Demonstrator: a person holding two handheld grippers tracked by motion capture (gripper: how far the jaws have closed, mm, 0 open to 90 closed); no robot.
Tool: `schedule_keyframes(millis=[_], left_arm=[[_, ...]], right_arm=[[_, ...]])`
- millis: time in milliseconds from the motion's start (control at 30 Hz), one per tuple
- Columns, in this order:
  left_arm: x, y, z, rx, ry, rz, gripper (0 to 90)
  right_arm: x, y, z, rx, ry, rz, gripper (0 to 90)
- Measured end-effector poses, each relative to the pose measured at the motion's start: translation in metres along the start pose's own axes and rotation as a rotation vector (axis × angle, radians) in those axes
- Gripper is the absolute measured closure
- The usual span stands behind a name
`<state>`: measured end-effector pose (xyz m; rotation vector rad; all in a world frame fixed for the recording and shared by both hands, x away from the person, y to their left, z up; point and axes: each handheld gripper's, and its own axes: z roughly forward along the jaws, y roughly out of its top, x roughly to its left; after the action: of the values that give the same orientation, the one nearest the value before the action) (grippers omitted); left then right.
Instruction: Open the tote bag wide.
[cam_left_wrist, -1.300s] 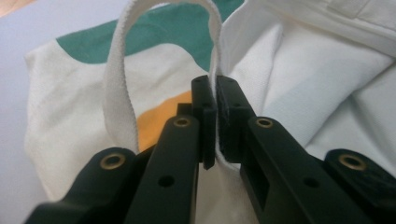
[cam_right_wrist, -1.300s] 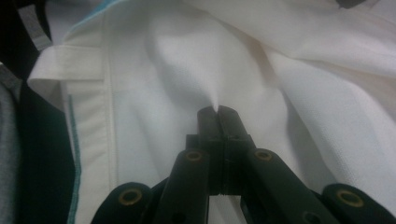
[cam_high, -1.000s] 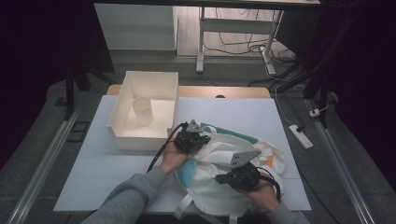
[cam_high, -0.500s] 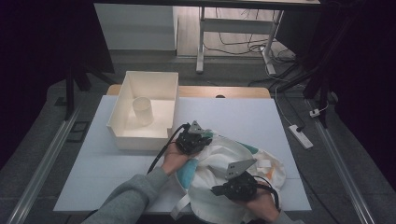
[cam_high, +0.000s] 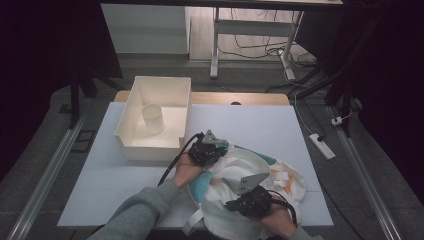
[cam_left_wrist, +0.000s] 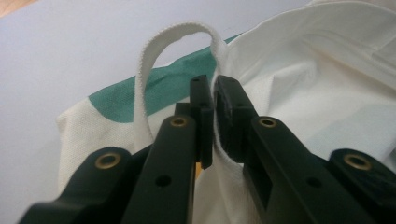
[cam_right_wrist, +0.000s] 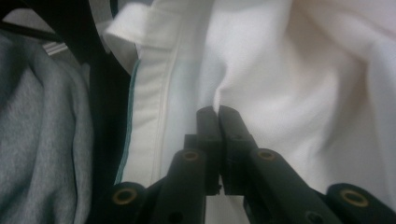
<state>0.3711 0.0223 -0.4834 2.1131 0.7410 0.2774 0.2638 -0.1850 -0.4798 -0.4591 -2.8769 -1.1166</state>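
A white cloth bag with teal and orange print lies crumpled at the table's near right. My left gripper is at the bag's far left edge. In the left gripper view it is shut on the bag's white hem, right beside a strap loop that arches above the jaws. My right gripper sits on the bag's near side. In the right gripper view it is shut on a fold of the white fabric.
A white open bin stands at the table's far left with a pale cup inside. The table's near edge is close under both hands. A grey sleeve lies beside the right gripper.
My right gripper has drawn back toward the near edge and slightly left, pulling the bag's fabric with it. The left gripper has barely moved.
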Motion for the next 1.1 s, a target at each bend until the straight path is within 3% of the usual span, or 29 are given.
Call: schedule_keyframes(millis=[67, 133, 233, 400, 567, 900, 933, 1000, 1033, 1100], left_arm=[[0.001, 0.0, 0.0, 0.0, -0.004, -0.004, 83.2], [0.001, 0.0, 0.0, -0.002, -0.003, -0.003, 83.1], [0.002, 0.0, 0.0, -0.001, -0.008, -0.003, 82.9], [0.002, 0.0, 0.0, -0.002, -0.007, -0.003, 82.6], [0.002, 0.0, -0.001, -0.006, -0.009, -0.003, 82.1], [0.003, -0.001, -0.003, -0.009, -0.031, -0.007, 78.3], [0.002, 0.0, -0.004, -0.013, -0.033, -0.003, 75.7], [-0.001, 0.0, -0.007, -0.018, -0.048, 0.011, 71.4], [-0.002, 0.001, -0.009, -0.021, -0.058, 0.018, 69.9], [-0.005, 0.002, -0.015, -0.031, -0.079, 0.033, 67.3]], right_arm=[[-0.002, 0.002, -0.007, -0.042, -0.051, -0.011, 66.2], [-0.006, 0.004, -0.015, -0.067, -0.093, -0.001, 59.8], [-0.013, 0.006, -0.027, -0.098, -0.18, 0.03, 58.1], [-0.026, 0.015, -0.039, -0.102, -0.263, 0.046, 51.9], [-0.036, 0.025, -0.037, -0.063, -0.293, 0.019, 44.7], [-0.041, 0.018, -0.013, 0.043, -0.278, 0.007, 43.7], [-0.044, 0.015, -0.008, 0.069, -0.308, 0.004, 45.0], [-0.046, 0.013, -0.006, 0.08, -0.315, 0.003, 46.7], [-0.049, 0.009, -0.004, 0.087, -0.33, 0.016, 55.4], [-0.053, 0.006, -0.004, 0.074, -0.315, 0.043, 64.1]])
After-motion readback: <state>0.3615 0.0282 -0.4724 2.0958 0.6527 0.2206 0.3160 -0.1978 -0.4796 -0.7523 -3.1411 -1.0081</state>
